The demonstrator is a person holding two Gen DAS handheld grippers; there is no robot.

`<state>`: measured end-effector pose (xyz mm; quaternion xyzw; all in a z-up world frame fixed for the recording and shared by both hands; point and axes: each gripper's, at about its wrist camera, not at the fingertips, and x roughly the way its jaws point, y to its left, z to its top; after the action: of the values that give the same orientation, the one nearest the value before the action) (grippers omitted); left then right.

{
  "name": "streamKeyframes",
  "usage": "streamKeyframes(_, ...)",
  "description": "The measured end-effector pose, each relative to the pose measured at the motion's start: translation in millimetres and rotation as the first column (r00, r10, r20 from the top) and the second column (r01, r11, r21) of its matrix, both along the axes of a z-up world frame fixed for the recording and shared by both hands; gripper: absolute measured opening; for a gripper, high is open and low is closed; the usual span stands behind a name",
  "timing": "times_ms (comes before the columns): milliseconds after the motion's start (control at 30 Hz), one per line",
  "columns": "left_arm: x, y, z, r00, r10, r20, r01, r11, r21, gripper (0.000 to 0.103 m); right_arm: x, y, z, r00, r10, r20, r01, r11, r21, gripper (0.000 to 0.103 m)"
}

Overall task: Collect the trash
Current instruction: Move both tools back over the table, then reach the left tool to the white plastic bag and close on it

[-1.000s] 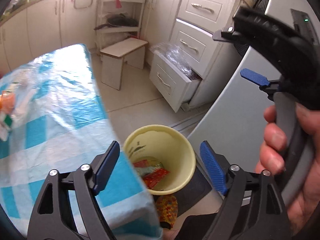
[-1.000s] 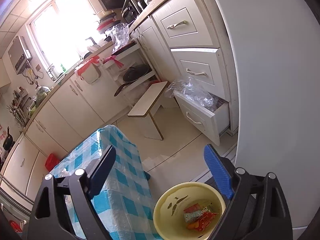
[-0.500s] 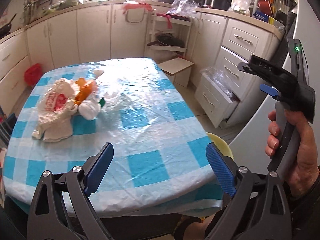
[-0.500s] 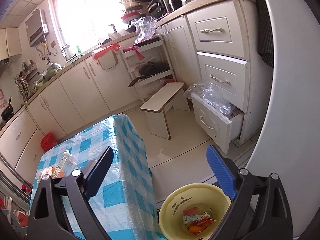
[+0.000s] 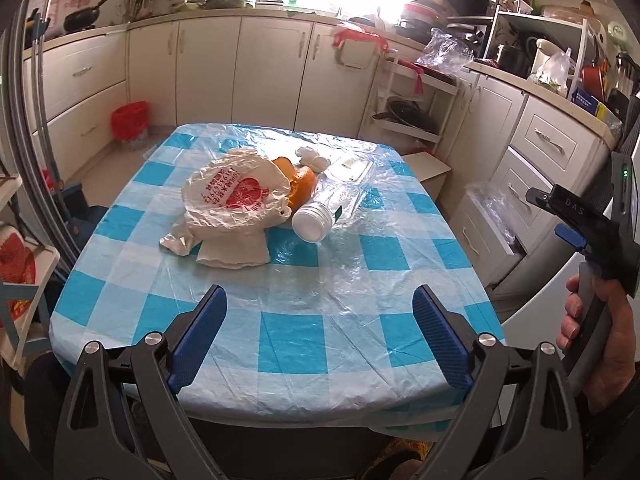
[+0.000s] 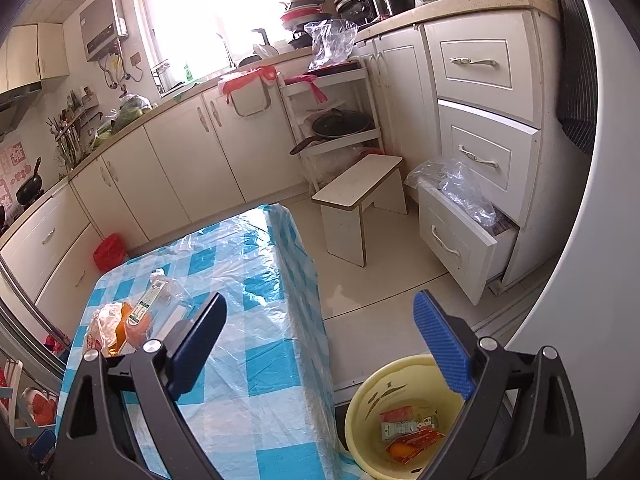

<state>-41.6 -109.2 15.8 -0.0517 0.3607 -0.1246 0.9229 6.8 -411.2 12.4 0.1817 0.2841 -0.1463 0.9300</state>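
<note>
We look across a kitchen table that fills the middle of the left wrist view, covered in a blue and white checked plastic cloth. White cabinets line the top of that frame, and a drawer unit stands at the upper right of the right wrist view with its lowest drawer pulled out.

Our left gripper sits at the bottom of its frame, blue pads spread wide over bare cloth with nothing between them. Our right gripper is likewise spread and empty at the bottom of its own view. In the left wrist view its black body, marked "DAS", shows at the right edge, held in a hand.

The yellow bin stands on the floor at the lower right of the right wrist view, beside the table, with red and green wrappers inside.

The trash lies in a heap just above the centre of the left wrist view: a white plastic bag with red printed characters too small to read, an orange peel touching it, a clear bottle on its side, and crumpled tissue under the bag.
</note>
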Motion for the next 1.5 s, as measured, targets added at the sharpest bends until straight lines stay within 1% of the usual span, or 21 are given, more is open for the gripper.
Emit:
streamKeyframes(133, -2.3, 0.5, 2.1, 1.0, -0.003, 0.013, 0.003, 1.0, 0.006, 0.09, 2.7, 9.0, -3.0, 1.0, 0.014, -0.015, -0.014, 1.0, -0.002, 0.091)
streamKeyframes(367, -5.8, 4.2, 5.4, 0.999, 0.007, 0.037, -0.008, 1.0, 0.022, 0.09, 3.9, 26.7, -2.9, 0.998, 0.06, -0.02, -0.06, 0.998, -0.035, 0.091)
streamKeyframes(733, -3.9, 8.8, 3.7, 0.999, 0.024, 0.041, -0.025, 0.999, 0.041, 0.09, 11.9, 55.5, -3.2, 0.99, 0.135, -0.027, -0.137, 0.988, -0.073, 0.091)
streamKeyframes(1100, 4.3, 15.6, -4.8, 0.998, 0.044, 0.035, -0.046, 0.997, 0.064, 0.09, 22.9, 79.4, -6.9, 0.981, 0.191, -0.039, -0.194, 0.978, -0.082, 0.091)
streamKeyframes(1333, 25.1, 27.3, -16.6, 0.998, 0.048, 0.049, -0.054, 0.99, 0.128, 0.09, 30.2, 94.5, -12.9, 0.971, 0.231, -0.057, -0.235, 0.969, -0.08, 0.091)
streamKeyframes(1500, 50.5, 27.1, -27.7, 0.999, 0.016, 0.044, -0.024, 0.978, 0.208, 0.09, 33.0, 105.9, -14.9, 0.962, 0.266, -0.059, -0.27, 0.96, -0.075, 0.091)
